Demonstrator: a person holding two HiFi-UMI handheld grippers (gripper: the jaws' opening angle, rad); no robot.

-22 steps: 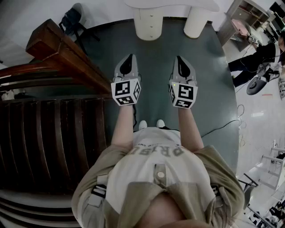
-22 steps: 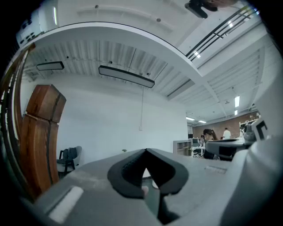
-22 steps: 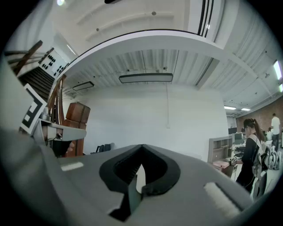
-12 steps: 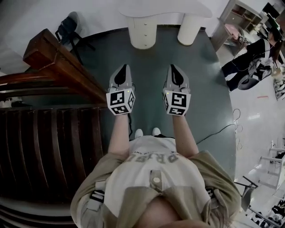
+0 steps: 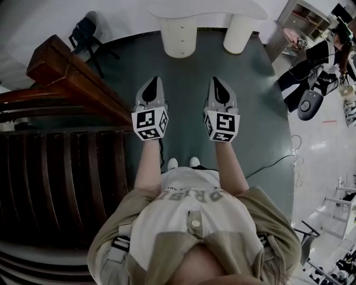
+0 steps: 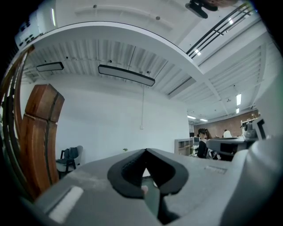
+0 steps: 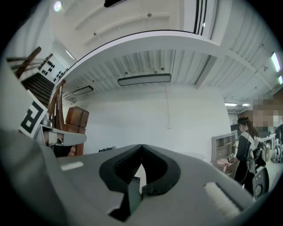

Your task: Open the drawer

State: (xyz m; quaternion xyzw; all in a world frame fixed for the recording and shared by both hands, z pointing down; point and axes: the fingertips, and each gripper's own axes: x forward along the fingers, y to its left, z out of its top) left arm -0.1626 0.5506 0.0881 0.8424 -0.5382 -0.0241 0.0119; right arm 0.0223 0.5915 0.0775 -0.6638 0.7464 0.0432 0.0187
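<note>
A white drawer unit (image 5: 179, 38) with small knobs stands under a white tabletop (image 5: 207, 8) at the far end of the dark green floor. A second white leg (image 5: 238, 34) stands to its right. My left gripper (image 5: 153, 80) and right gripper (image 5: 216, 81) are held level side by side, pointing at the unit and well short of it. Both are shut with nothing between the jaws. The left gripper (image 6: 146, 152) faces a white wall in its own view. The right gripper (image 7: 141, 148) faces the same wall, its jaws meeting at the tip.
A dark wooden staircase with a heavy handrail (image 5: 78, 78) fills the left side. A chair (image 5: 86, 30) stands at the back left. At the right a person (image 5: 325, 53) stands by a white shelf (image 5: 300, 19), and a cable (image 5: 272, 161) lies on the floor.
Both grippers stay shut and side by side, having drifted slightly left in the head view as the view shifted. The person at the right has moved.
</note>
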